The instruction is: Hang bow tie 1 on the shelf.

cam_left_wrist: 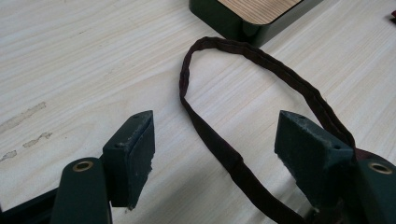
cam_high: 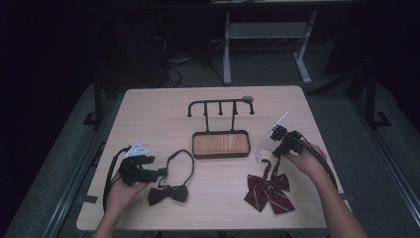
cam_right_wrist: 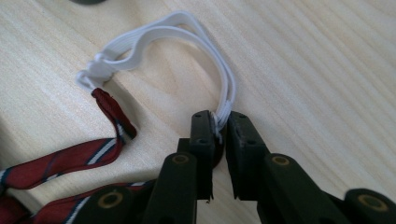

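Grasping is being done at this stage: the white elastic loop of the striped red bow tie is being pinched between the fingers of the right gripper, which are clenched on it just above the table. The dark bow tie is lying near the table's front left, and its neck band is being straddled by the left gripper, whose fingers are standing released and wide, touching nothing. A lift of the elastic loop toward the pegs of the black hanger stand, set behind both ties, is judged to be called for next, with the loop being kept open. The pale wood table is being lit in a dark room, with cables and a white frame's legs being made out beyond it.
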Demonstrator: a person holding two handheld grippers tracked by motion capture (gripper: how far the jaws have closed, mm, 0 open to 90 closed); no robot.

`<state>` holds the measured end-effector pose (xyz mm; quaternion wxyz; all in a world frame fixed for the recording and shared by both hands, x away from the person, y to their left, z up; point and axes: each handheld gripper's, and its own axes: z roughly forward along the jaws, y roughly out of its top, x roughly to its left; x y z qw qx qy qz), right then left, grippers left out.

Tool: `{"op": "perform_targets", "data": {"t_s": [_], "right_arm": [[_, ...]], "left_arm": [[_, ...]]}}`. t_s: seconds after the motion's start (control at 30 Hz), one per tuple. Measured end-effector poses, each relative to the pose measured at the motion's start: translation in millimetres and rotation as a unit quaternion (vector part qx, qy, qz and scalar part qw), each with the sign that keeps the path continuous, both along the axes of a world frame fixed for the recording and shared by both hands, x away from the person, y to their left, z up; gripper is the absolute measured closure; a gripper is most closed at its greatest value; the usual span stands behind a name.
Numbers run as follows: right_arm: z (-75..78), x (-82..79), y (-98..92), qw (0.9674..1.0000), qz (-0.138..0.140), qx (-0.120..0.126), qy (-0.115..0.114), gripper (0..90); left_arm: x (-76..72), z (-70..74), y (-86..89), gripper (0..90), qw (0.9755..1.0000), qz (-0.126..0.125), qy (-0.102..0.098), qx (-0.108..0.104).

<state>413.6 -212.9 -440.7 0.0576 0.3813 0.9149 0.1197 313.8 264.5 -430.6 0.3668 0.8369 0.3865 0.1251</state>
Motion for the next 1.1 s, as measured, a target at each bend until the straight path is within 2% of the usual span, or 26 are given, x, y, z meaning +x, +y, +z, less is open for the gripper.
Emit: {"op": "perform_targets", "data": {"t_s": [0.07,0.17,0.53,0.7,0.83,1.1], "right_arm": [[0.9,-0.2,-1.2,1.0,-0.003,0.002,0.007,82.9],[2.0,-0.8,-2.3,1.0,-0.001,0.004,0.004,83.1],[16.5,-10.6,-6.0,0.9991,0.018,0.039,0.008,83.2],[24.7,-14.8,-9.6,0.9973,0.028,0.067,0.01,83.1],[32.2,-18.3,-14.1,0.9941,0.034,0.101,0.017,83.0],[47.1,-26.8,-15.8,0.991,0.045,0.125,0.016,83.0]], "left_arm": [[0.1,0.1,0.3,29.2,1.0,0.001,-0.001,-0.002],[0.2,-0.1,0.4,29.2,1.0,0.001,-0.001,-0.002],[-0.1,-0.1,-0.3,29.2,1.0,0.0,-0.002,-0.002],[-0.1,-0.3,-0.5,29.2,1.0,0.0,-0.001,-0.002],[0.0,-0.3,-0.8,29.2,1.0,-0.001,-0.002,0.001],[0.2,-0.9,-0.9,29.2,1.0,0.0,-0.002,-0.001]]}}
